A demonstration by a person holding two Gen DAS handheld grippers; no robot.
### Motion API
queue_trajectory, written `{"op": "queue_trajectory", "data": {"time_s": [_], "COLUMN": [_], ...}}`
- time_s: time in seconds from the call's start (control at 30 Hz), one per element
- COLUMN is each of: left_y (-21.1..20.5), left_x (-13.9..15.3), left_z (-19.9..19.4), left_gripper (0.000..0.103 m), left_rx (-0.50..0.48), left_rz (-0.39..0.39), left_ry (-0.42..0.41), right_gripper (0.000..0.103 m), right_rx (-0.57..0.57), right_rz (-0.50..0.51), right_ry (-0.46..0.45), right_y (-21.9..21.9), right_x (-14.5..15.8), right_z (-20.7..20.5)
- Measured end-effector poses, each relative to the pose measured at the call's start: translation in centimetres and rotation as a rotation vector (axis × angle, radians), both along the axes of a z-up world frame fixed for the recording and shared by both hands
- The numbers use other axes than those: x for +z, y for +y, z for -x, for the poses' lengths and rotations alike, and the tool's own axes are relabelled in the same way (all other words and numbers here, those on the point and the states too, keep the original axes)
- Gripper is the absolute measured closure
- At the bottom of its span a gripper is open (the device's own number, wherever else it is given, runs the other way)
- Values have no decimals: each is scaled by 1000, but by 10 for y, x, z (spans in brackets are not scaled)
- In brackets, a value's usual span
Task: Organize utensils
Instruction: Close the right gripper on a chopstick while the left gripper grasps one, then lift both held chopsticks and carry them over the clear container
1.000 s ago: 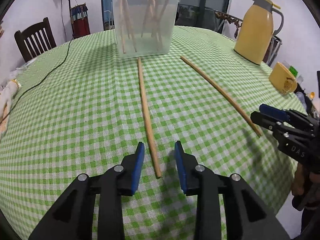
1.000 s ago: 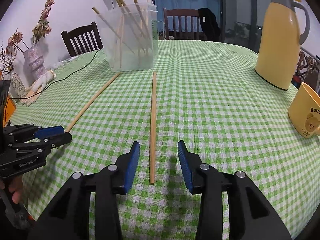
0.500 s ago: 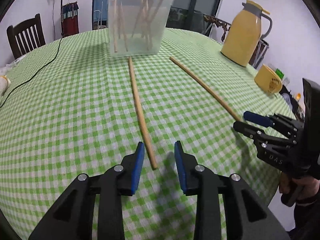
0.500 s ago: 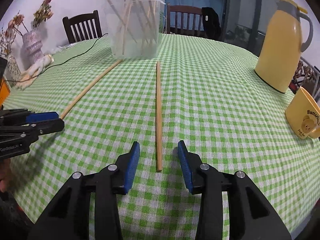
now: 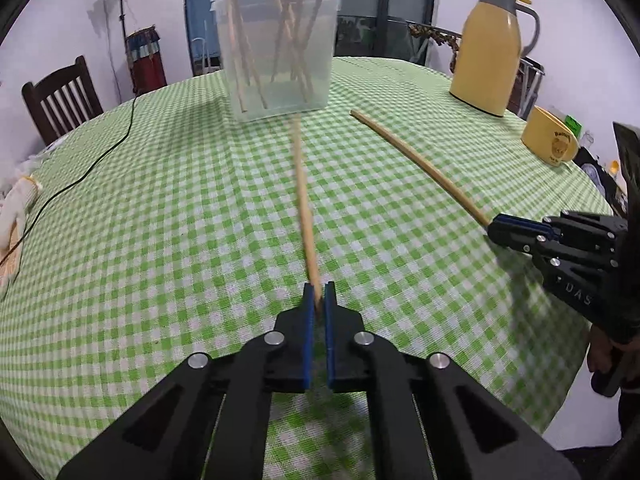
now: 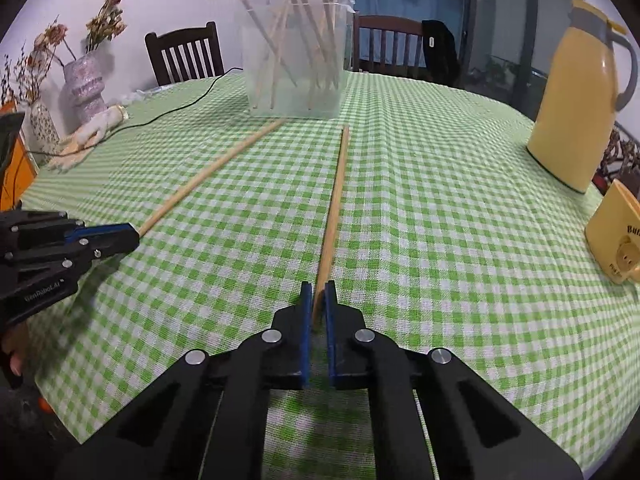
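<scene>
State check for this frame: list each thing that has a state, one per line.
left claw: shut on left chopstick
right claw: shut on right chopstick
clear tub: upright, open-topped, holding several chopsticks
yellow jug: upright, lid closed
yellow mug: standing near the table edge

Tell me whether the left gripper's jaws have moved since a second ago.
Yes. The left gripper has shut on the near end of the chopstick; before, its jaws stood apart either side of that end. The clear container keeps its place ahead.
</scene>
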State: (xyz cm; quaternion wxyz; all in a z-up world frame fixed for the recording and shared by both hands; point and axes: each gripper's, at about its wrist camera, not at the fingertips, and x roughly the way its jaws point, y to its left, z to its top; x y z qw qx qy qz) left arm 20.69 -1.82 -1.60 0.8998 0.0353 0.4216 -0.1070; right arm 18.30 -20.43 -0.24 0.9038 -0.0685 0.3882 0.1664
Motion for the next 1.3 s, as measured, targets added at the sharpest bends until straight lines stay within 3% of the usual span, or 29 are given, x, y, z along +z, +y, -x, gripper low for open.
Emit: {"op": "queue_trajectory", "data": {"time_s": [0.23,0.53,1.03,1.17,1.3], "left_y": [21,39,58,55,39], "left_x": [23,83,137,130,83], "left_z": [11,40,73,69,72], "left_gripper": [102,103,103,103,103], "left_rx": [80,89,96,42,-54], "left_rz": [-8,5,14,50,20], "left_ry": [-43,-176,-303,-252,-114], "right_gripper": [98,98,98,98,98], "right_rx": [8,28,15,16,8], "right_rz": [-26,-43,-78,-81,-77], "right_ry": [-58,-175,-313,-337,-307], "right_y": [-1,1,-11,-11,-13], "right_x": [20,58,102,107,96], "right_z": [11,33,68,73,70]}}
